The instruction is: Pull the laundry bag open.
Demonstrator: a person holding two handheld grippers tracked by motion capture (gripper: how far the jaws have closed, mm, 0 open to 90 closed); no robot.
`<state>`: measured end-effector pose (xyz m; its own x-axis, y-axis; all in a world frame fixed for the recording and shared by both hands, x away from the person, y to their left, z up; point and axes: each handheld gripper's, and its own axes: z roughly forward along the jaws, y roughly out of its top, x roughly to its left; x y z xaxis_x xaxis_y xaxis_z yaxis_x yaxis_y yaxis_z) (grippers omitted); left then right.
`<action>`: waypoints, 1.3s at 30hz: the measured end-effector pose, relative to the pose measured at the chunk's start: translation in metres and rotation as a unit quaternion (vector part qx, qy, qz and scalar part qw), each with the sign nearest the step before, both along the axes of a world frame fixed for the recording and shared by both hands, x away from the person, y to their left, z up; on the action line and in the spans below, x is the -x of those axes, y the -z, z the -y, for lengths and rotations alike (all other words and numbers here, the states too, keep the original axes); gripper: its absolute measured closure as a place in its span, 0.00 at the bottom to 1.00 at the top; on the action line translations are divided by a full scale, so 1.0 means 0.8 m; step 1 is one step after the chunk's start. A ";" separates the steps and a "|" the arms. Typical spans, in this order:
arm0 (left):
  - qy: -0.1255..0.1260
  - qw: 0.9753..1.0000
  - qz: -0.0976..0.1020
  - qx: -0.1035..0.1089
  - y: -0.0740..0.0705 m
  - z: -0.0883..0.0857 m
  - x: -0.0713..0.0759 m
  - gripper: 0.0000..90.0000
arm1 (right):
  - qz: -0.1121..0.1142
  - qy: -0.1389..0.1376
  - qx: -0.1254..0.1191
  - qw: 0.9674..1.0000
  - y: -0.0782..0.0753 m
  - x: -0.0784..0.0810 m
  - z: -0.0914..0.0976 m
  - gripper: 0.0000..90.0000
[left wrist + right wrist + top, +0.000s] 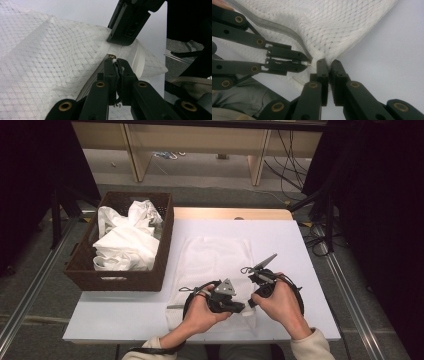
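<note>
A white mesh bag (210,260) lies flat on the white table (300,270), its near corner lifted between my two grippers. My left gripper (243,307) points right and is shut on the small metal zipper pull (112,56) at the end of the grey zipper (274,27). My right gripper (251,302) comes in from the right and is shut on the bag's mesh fabric (329,37) just beside the pull. In the left gripper view my left gripper (117,63) sits below the right gripper (113,41). In the right gripper view my right gripper (328,62) meets the left gripper (308,63) tip to tip.
A dark wicker basket (165,240) with crumpled white cloths (125,240) stands at the table's left edge. A wooden strip (230,213) runs along the far edge. Cables (295,160) and frame legs stand on the floor beyond.
</note>
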<state>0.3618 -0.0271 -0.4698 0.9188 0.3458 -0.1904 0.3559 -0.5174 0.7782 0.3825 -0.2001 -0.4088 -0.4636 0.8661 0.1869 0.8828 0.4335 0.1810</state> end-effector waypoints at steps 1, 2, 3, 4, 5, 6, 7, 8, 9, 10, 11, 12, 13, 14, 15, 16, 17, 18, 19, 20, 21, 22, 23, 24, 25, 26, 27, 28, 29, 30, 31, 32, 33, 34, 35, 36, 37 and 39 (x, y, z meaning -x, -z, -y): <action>-0.002 1.000 -0.002 0.003 0.000 0.001 0.002 0.96 | 0.003 -0.005 -0.003 1.000 0.001 0.000 0.000 0.97; -0.006 1.000 0.001 -0.001 0.000 0.001 0.004 0.96 | 0.001 -0.004 -0.002 1.000 0.001 -0.001 0.000 0.97; -0.007 1.000 0.006 -0.006 0.000 0.000 0.004 0.96 | -0.007 0.015 0.004 1.000 0.001 0.001 -0.001 0.97; -0.006 1.000 0.003 -0.003 0.000 -0.001 0.004 0.96 | 0.009 0.004 -0.002 1.000 0.005 -0.001 0.002 0.97; 0.000 1.000 0.010 -0.004 -0.001 -0.002 0.003 0.96 | 0.002 -0.002 -0.002 1.000 0.005 -0.002 0.004 0.97; 0.002 1.000 0.012 -0.007 -0.001 -0.003 0.002 0.96 | 0.002 -0.009 -0.002 1.000 0.005 -0.003 0.005 0.97; 0.002 1.000 0.010 -0.007 -0.001 -0.003 0.002 0.96 | 0.005 -0.003 -0.001 1.000 0.004 -0.001 0.003 0.97; 0.002 1.000 0.010 -0.006 -0.001 -0.003 0.002 0.96 | 0.009 -0.003 0.001 1.000 0.004 -0.001 0.001 0.97; -0.006 1.000 0.001 -0.002 -0.001 -0.003 0.003 0.96 | 0.004 -0.002 0.003 1.000 0.002 0.000 0.000 0.97; -0.006 1.000 0.001 -0.001 -0.001 -0.003 0.003 0.96 | 0.002 0.001 0.005 1.000 0.002 0.000 0.000 0.97; -0.007 1.000 0.001 -0.001 -0.001 -0.003 0.004 0.96 | 0.009 -0.008 0.001 1.000 0.004 -0.002 0.002 0.97; 0.000 1.000 0.009 -0.007 -0.001 -0.003 0.002 0.96 | 0.012 -0.006 -0.003 1.000 0.006 -0.002 0.002 0.97; 0.000 1.000 0.009 -0.007 -0.001 -0.003 0.002 0.96 | 0.009 -0.004 -0.002 1.000 0.006 -0.002 0.003 0.97; -0.001 1.000 0.009 -0.008 -0.002 -0.003 0.003 0.96 | 0.009 -0.001 -0.002 1.000 0.006 -0.002 0.003 0.97; -0.006 1.000 0.004 -0.004 -0.002 -0.002 0.004 0.96 | -0.001 -0.002 0.000 1.000 0.005 -0.002 0.003 0.97; -0.006 1.000 0.005 -0.001 -0.002 -0.002 0.004 0.96 | -0.012 0.014 0.000 1.000 0.004 -0.001 0.001 0.97; -0.005 1.000 0.007 -0.003 -0.003 -0.002 0.004 0.96 | -0.018 0.019 0.000 1.000 0.003 -0.001 0.001 0.97; -0.003 1.000 0.010 -0.004 -0.004 -0.003 0.004 0.96 | -0.009 0.002 -0.001 1.000 0.005 -0.003 0.004 0.97; -0.004 1.000 0.010 -0.003 -0.004 -0.003 0.004 0.96 | -0.014 0.007 -0.002 1.000 0.004 -0.002 0.004 0.97; -0.009 1.000 0.004 -0.002 -0.004 -0.003 0.004 0.96 | -0.010 0.004 -0.002 1.000 0.005 -0.003 0.003 0.97; -0.007 1.000 0.003 -0.002 -0.004 -0.004 0.004 0.96 | -0.018 0.019 0.000 1.000 0.003 -0.001 0.000 0.97; -0.007 1.000 0.003 -0.003 -0.004 -0.004 0.004 0.96 | -0.017 0.021 -0.001 1.000 0.003 0.000 0.000 0.97; -0.001 1.000 0.010 -0.005 -0.005 -0.005 0.002 0.96 | -0.018 0.021 -0.001 1.000 0.003 0.000 0.000 0.97; -0.008 1.000 0.003 -0.001 -0.005 -0.005 0.003 0.96 | -0.020 0.021 -0.003 1.000 0.003 -0.001 0.000 0.97; -0.008 1.000 0.004 -0.003 -0.005 -0.005 0.003 0.96 | -0.011 0.005 -0.004 1.000 0.004 -0.003 0.003 0.97; -0.009 1.000 0.004 -0.003 -0.005 -0.005 0.003 0.96 | -0.009 0.004 0.000 1.000 0.004 -0.003 0.004 0.97; -0.007 1.000 0.006 -0.007 -0.006 -0.008 0.002 0.96 | -0.002 0.007 0.005 1.000 0.005 -0.003 0.005 0.97; -0.013 1.000 0.002 0.000 -0.006 -0.008 0.002 0.96 | -0.012 0.019 0.008 1.000 0.004 -0.002 0.005 0.97; -0.009 1.000 0.007 -0.001 -0.007 -0.010 0.000 0.96 | -0.006 0.028 0.001 1.000 0.004 -0.002 0.006 0.97; -0.010 1.000 0.004 -0.001 -0.007 -0.011 0.001 0.96 | -0.004 0.027 0.000 1.000 0.004 -0.002 0.006 0.97; -0.011 1.000 0.003 0.000 -0.007 -0.012 0.001 0.96 | 0.011 0.012 0.000 1.000 0.006 -0.003 0.009 0.97; -0.012 1.000 0.004 0.000 -0.007 -0.012 0.001 0.96 | 0.000 0.014 0.007 1.000 0.002 -0.002 0.007 0.97; -0.012 1.000 0.004 0.000 -0.007 -0.012 0.001 0.96 | -0.005 0.019 0.006 1.000 0.001 -0.001 0.005 0.97; -0.012 1.000 0.004 -0.002 -0.007 -0.012 0.001 0.96 | -0.005 0.019 0.006 1.000 0.001 -0.001 0.005 0.97; -0.012 1.000 0.004 -0.002 -0.007 -0.012 0.002 0.96 | -0.007 0.019 0.008 1.000 0.001 -0.001 0.004 0.97; -0.012 1.000 0.003 -0.002 -0.007 -0.012 0.001 0.96 | 0.006 0.008 0.007 1.000 0.004 -0.002 0.006 0.97; -0.011 1.000 0.000 0.002 -0.006 -0.011 0.001 0.96 | 0.004 0.007 0.009 1.000 0.004 -0.003 0.006 0.97; -0.012 1.000 -0.002 0.006 -0.005 -0.011 0.001 0.96 | 0.005 0.007 0.008 1.000 0.004 -0.003 0.006 0.97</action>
<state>0.3609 -0.0181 -0.4655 0.9092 0.3663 -0.1980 0.3716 -0.4993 0.7827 0.3847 -0.2047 -0.4120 -0.4541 0.8751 0.1671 0.8865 0.4250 0.1832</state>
